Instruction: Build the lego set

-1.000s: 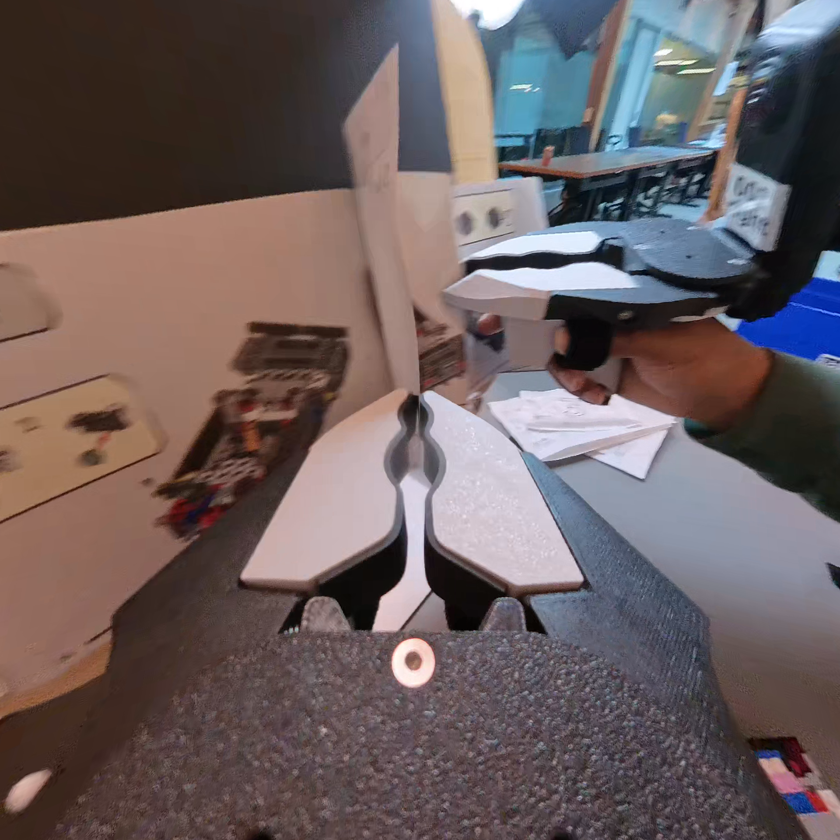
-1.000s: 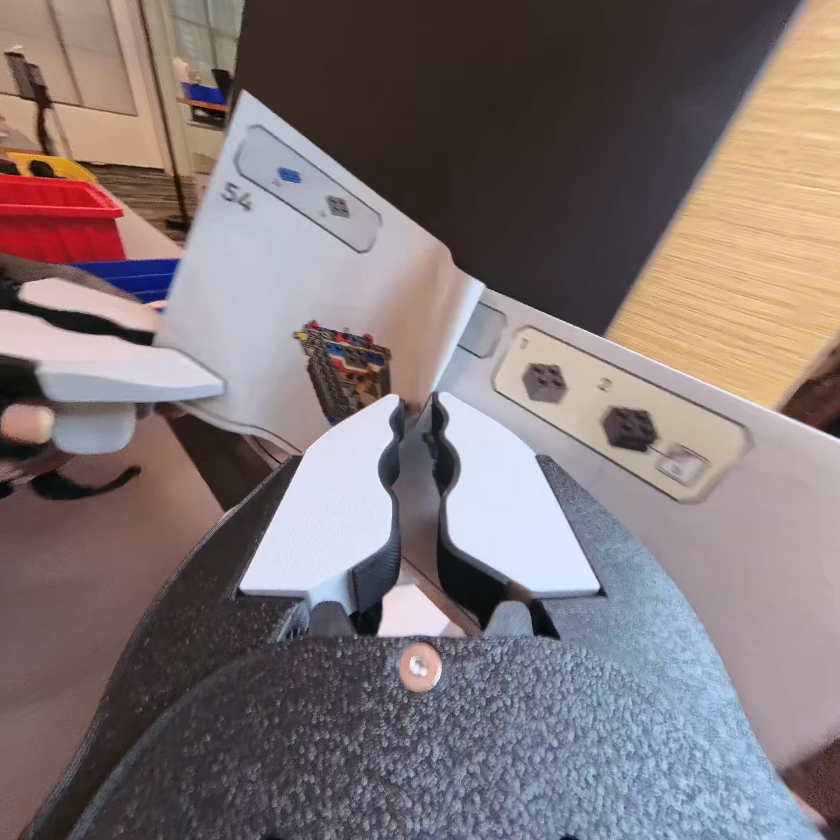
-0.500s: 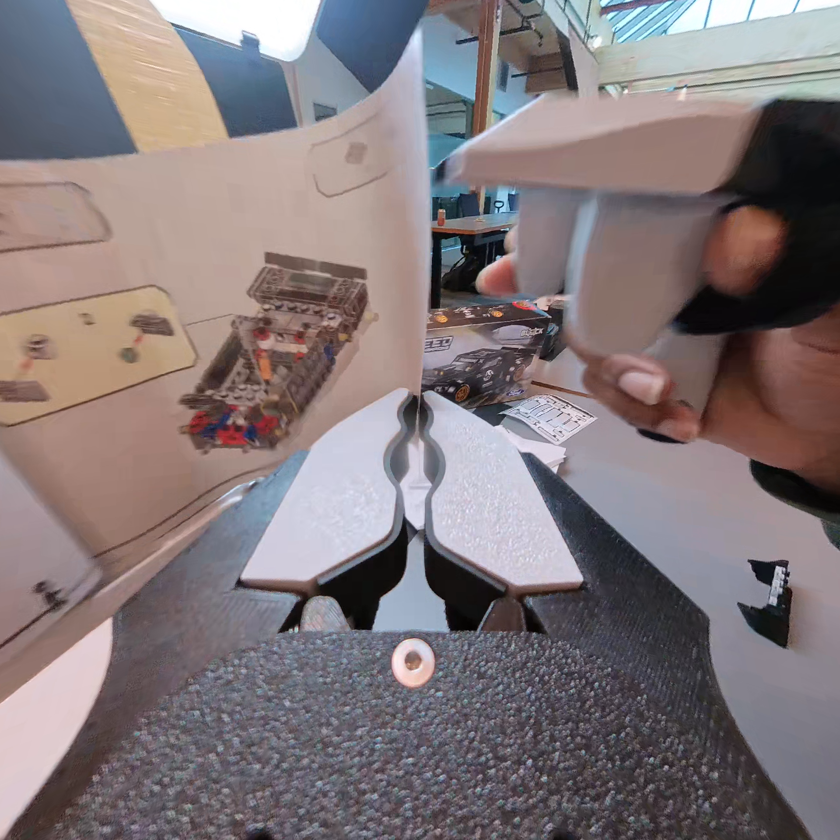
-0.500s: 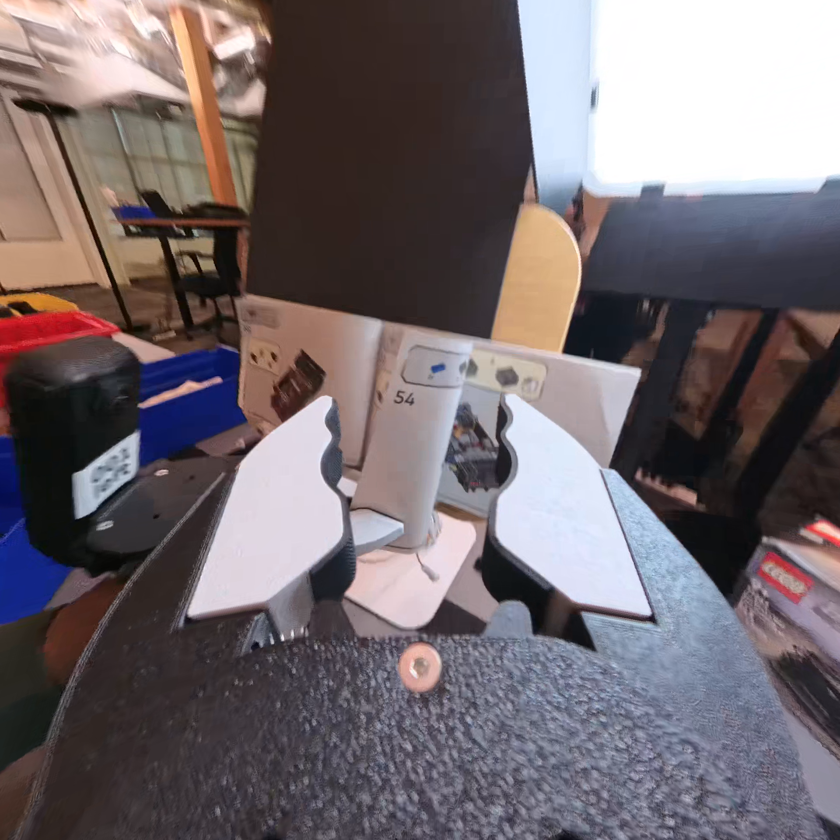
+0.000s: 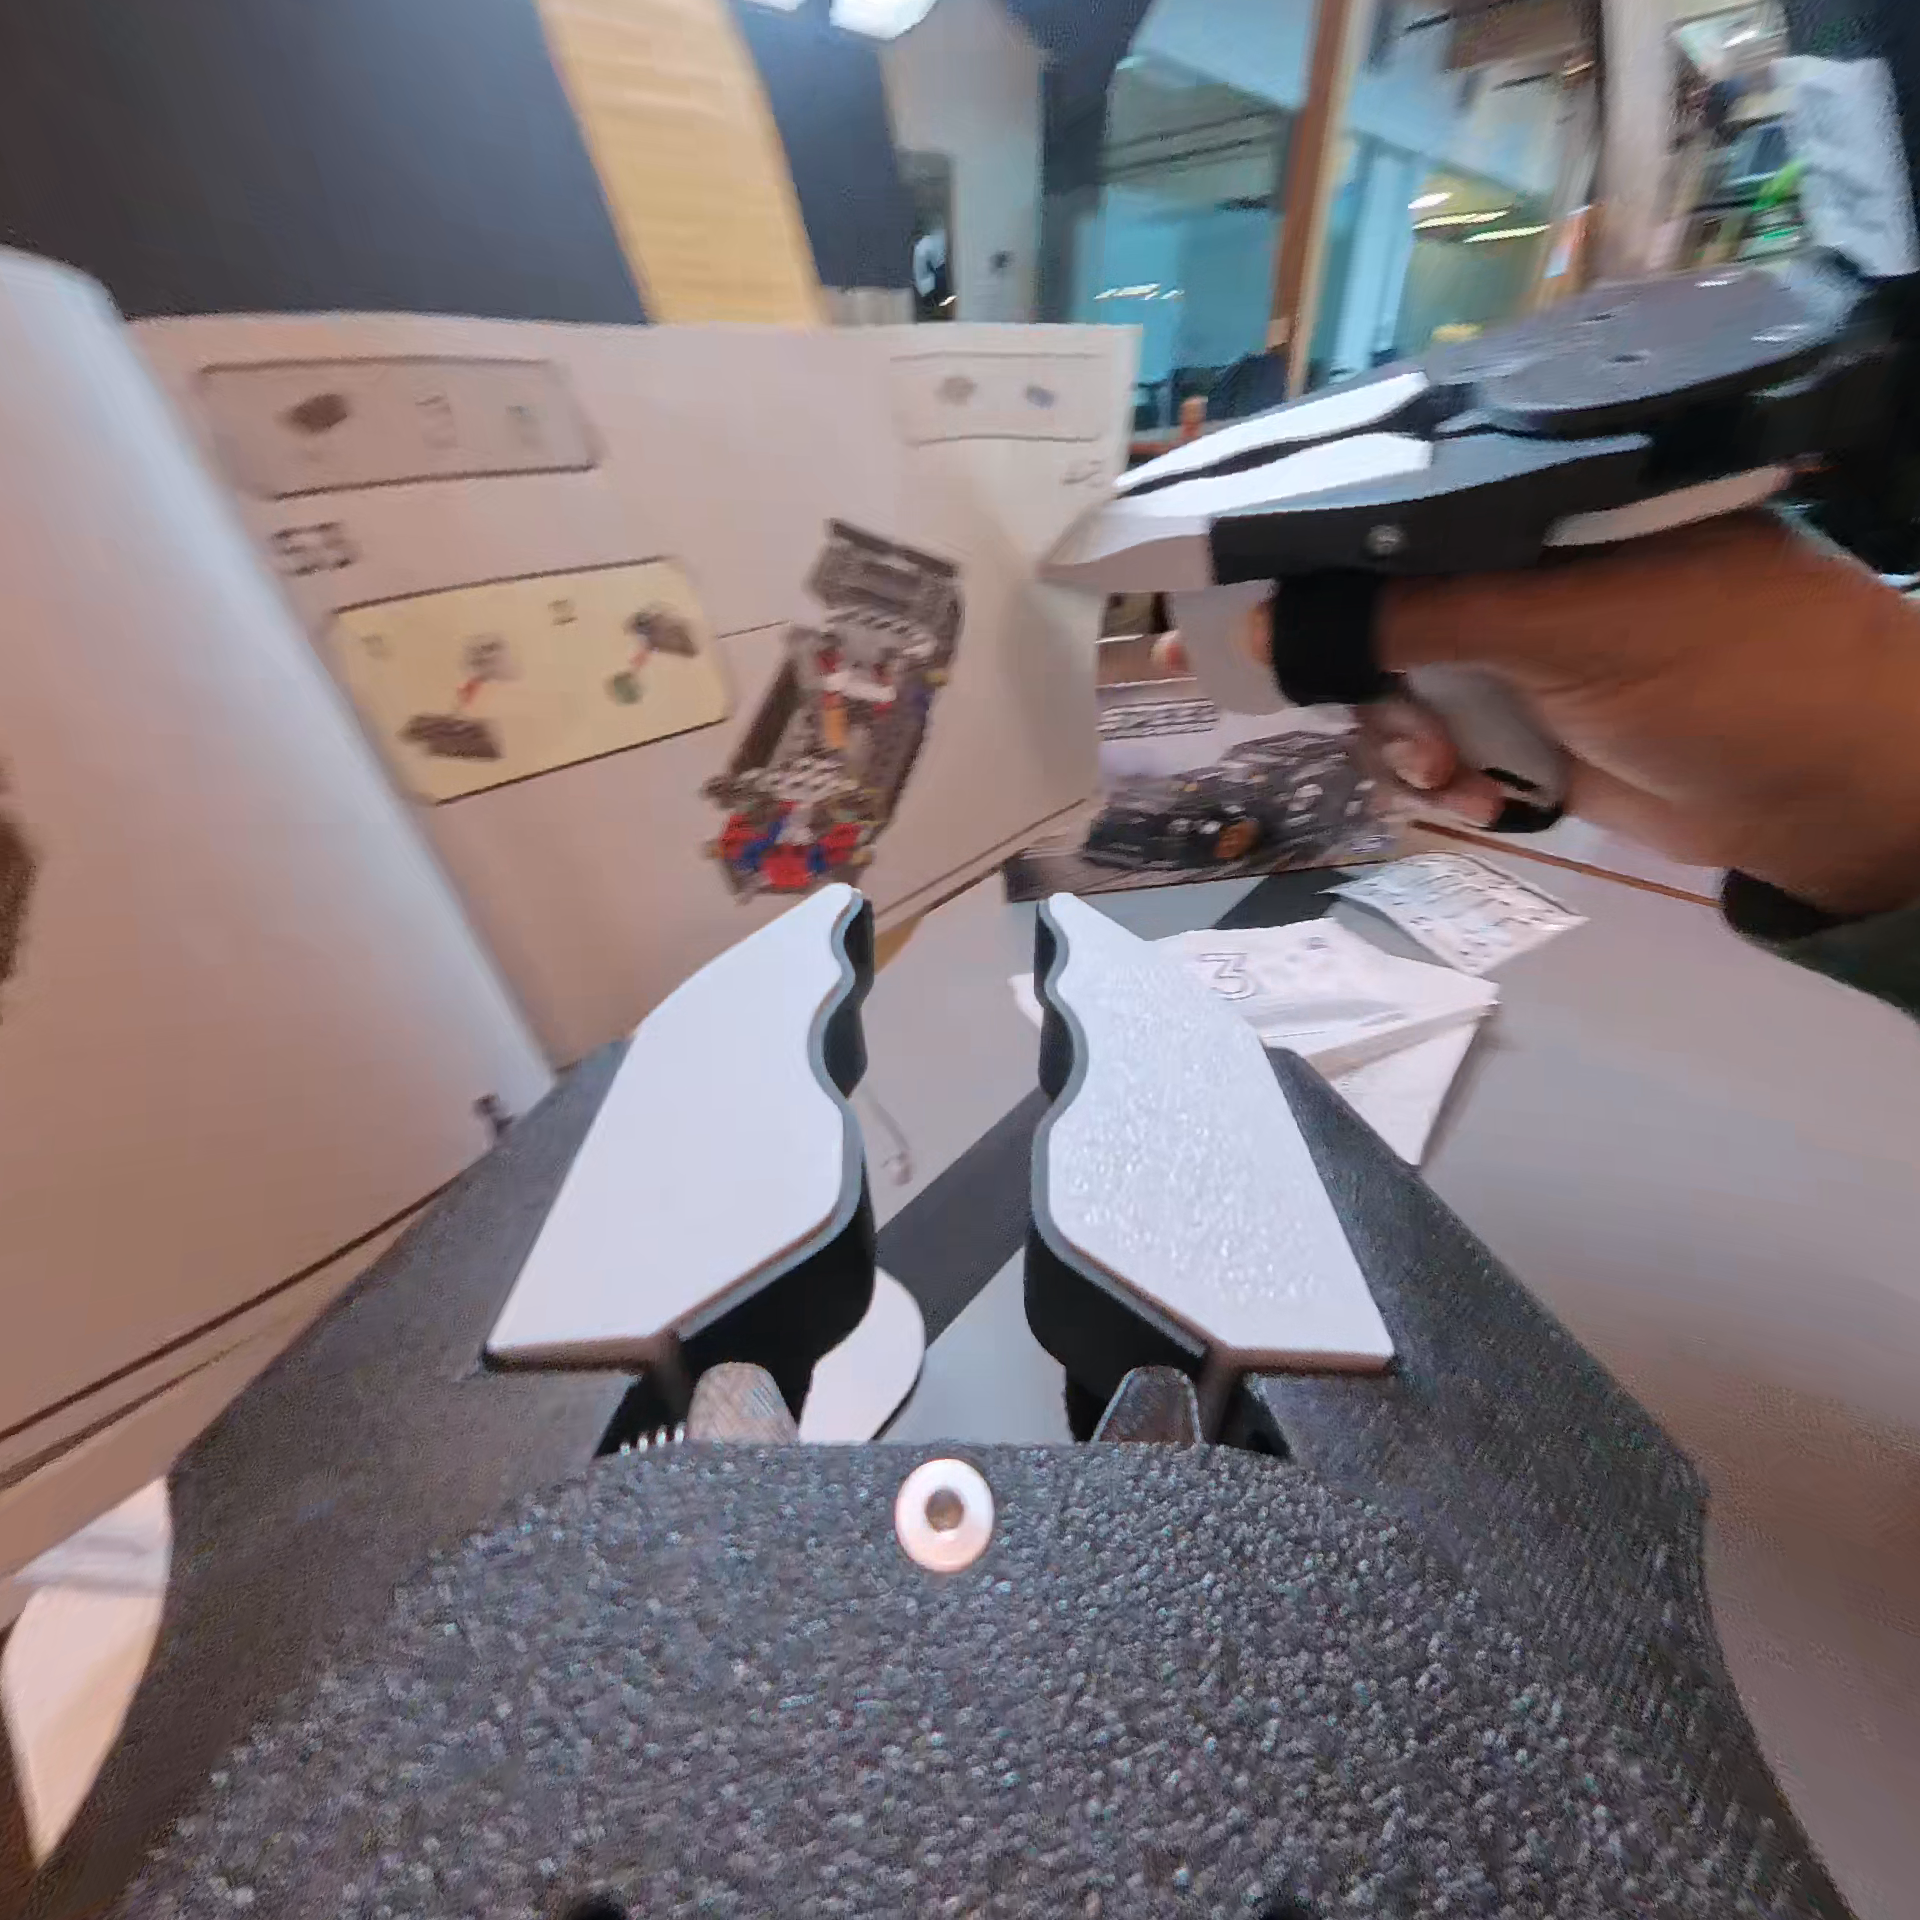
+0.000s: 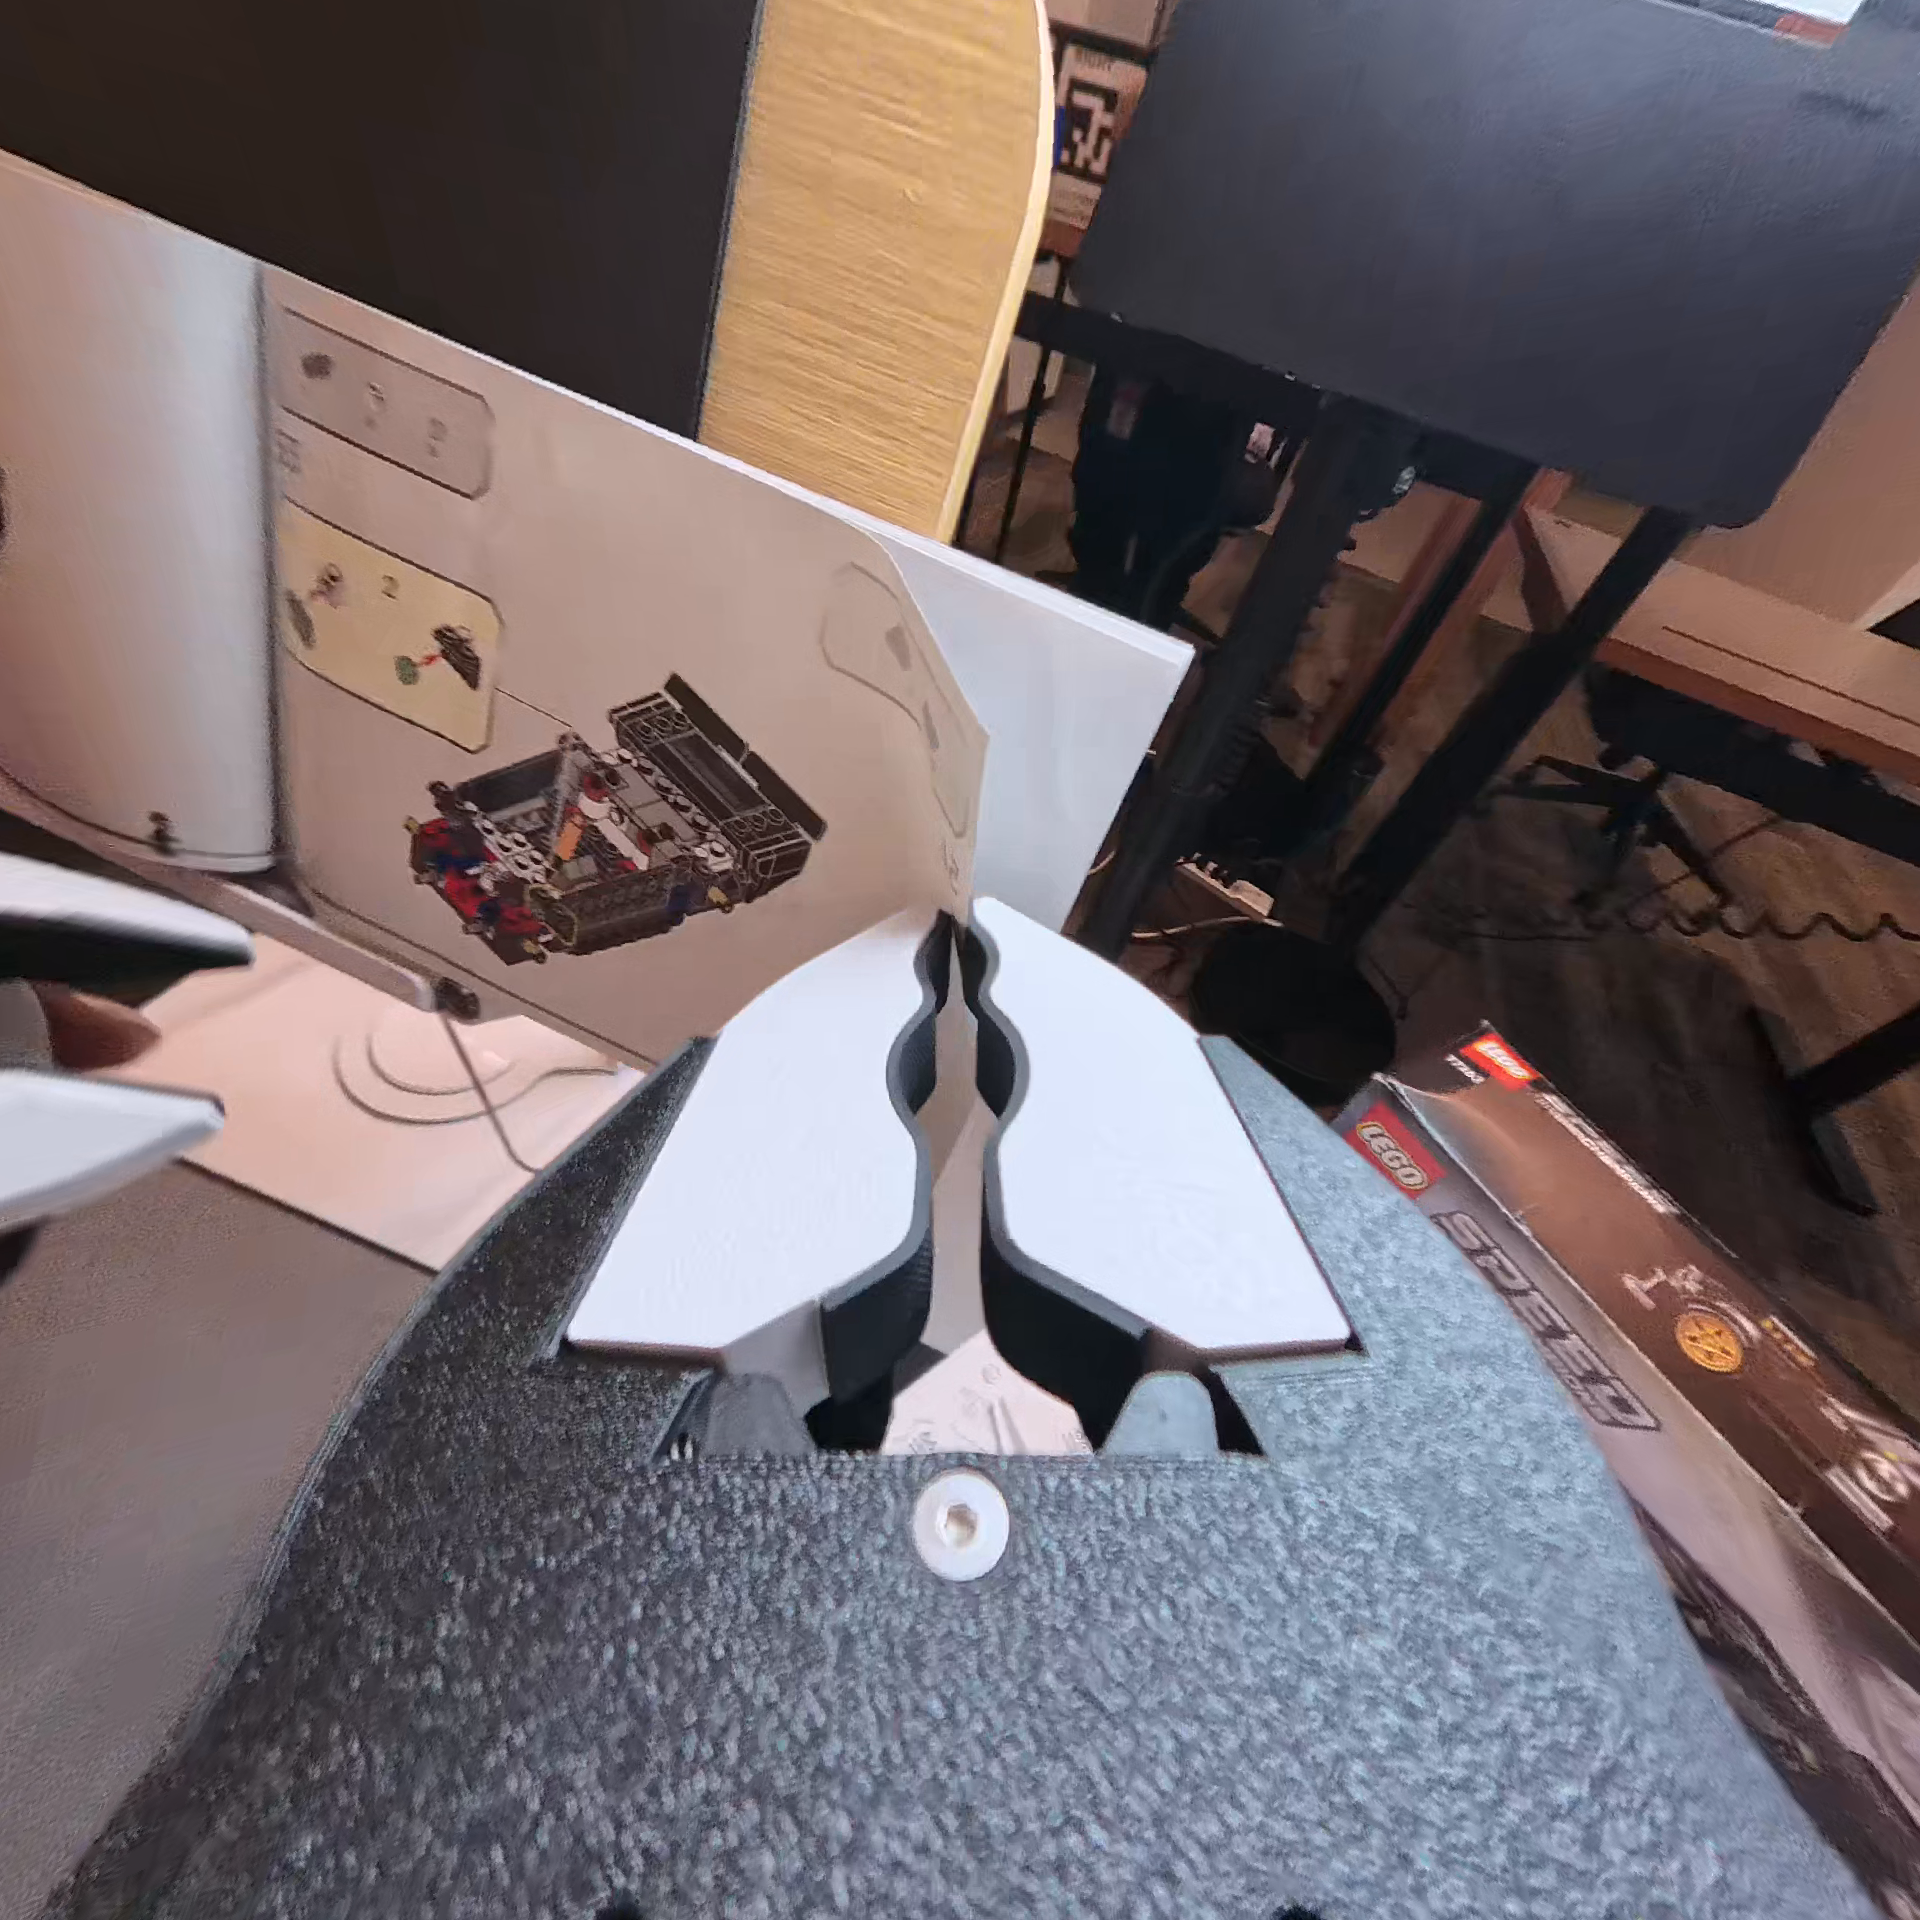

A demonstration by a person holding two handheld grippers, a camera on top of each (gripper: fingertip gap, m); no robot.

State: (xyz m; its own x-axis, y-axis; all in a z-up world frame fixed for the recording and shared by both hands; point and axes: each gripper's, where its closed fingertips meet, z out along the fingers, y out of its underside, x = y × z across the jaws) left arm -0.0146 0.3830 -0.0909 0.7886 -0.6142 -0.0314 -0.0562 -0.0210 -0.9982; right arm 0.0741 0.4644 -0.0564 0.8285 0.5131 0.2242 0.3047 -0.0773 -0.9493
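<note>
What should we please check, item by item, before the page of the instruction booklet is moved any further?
1. Right tongs shut on the lower edge of the booklet page: ok.
2. Left tongs open, with nothing between them: ok.
3. Instruction booklet propped upright, build diagram facing the cameras: ok.
4. Page flat: not ok, its right edge curls forward.
5. Table near the tongs: not ok, paper bags and the Lego box lie close.
6. Loose bricks ready for the next step: cannot tell, none in view.
</note>
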